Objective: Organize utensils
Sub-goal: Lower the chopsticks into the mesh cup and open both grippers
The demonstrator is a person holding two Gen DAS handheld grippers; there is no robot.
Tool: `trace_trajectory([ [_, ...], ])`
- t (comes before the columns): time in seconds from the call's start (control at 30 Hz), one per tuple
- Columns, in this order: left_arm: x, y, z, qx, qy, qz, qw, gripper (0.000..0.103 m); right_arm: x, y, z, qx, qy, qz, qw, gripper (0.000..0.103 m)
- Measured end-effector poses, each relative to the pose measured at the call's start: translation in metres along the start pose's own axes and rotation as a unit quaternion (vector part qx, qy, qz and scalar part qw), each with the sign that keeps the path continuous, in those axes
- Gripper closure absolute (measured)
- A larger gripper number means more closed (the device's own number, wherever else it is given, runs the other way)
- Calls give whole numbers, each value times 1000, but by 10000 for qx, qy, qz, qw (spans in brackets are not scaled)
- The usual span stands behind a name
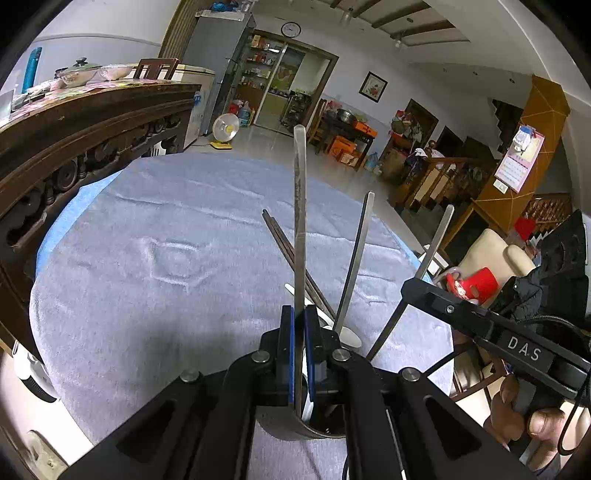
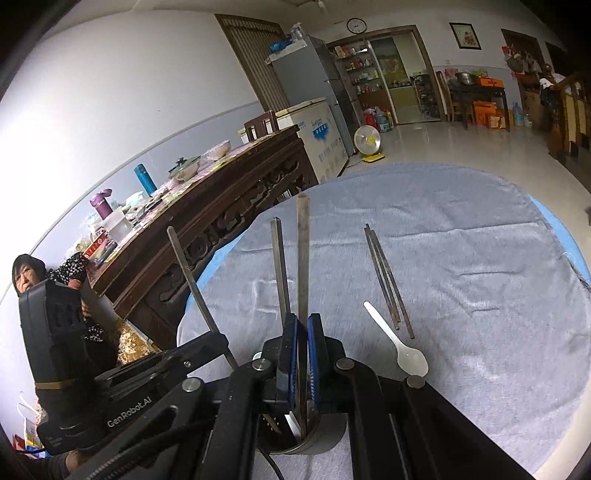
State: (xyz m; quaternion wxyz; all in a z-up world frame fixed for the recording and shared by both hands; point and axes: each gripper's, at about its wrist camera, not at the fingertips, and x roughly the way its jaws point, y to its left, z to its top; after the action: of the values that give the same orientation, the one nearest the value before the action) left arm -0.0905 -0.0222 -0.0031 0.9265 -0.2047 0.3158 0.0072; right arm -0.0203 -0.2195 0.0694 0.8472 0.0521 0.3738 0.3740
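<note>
Nearest to us in the left wrist view, the left gripper (image 1: 299, 314) had its blue pads pressed together on a flat steel utensil (image 1: 300, 206), whose handle rose straight up while its lower end dipped into the metal cup (image 1: 291, 430) standing on the grey cloth (image 1: 147, 295) right under the jaws. In the right wrist view we found the same picture mirrored: the right gripper (image 2: 301, 321) was clamped on a second steel utensil (image 2: 303, 254), also reaching down into that cup. A third steel handle (image 2: 279, 266) leaned in the cup just beside it, free of either tool. Off to the side, each tool showed in the other's camera, gripped by a hand (image 1: 524, 417). Just past the cup a white spoon (image 2: 400, 349) lay flat on the cloth, bowl toward us, and beside it the dark chopsticks (image 2: 388, 280) lay together, pointing away – both apart from the cup and untouched. The cloth covered a round table with a blue edge (image 2: 561, 229) showing at the rim. Beyond the table stood a carved wooden sideboard (image 2: 229, 221) crowded with bowls and bottles, then a small round fan (image 2: 367, 142) on the pale floor, a grey fridge (image 2: 314, 74) – and, farthest off, a wall clock (image 2: 356, 25) above a doorway.
</note>
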Motion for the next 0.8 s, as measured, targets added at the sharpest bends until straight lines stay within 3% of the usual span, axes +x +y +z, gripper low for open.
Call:
trace_trajectory([
  [0.5, 0, 9, 2, -137, 207, -109, 9996, 94, 8, 1, -2, 18, 276, 87, 9996, 95],
  [0.6, -9, 15, 7, -288, 124, -155, 9994, 79, 1, 0, 1, 61, 193, 127, 9997, 94],
  [0.67, -18, 21, 12, -384, -8, -137, 9992, 64, -8, -2, 4, 118, 88, 167, 9998, 85],
  [0.8, -32, 37, 22, -567, -245, 0, 9981, 53, -32, -8, 10, 260, -151, 375, 9988, 71],
])
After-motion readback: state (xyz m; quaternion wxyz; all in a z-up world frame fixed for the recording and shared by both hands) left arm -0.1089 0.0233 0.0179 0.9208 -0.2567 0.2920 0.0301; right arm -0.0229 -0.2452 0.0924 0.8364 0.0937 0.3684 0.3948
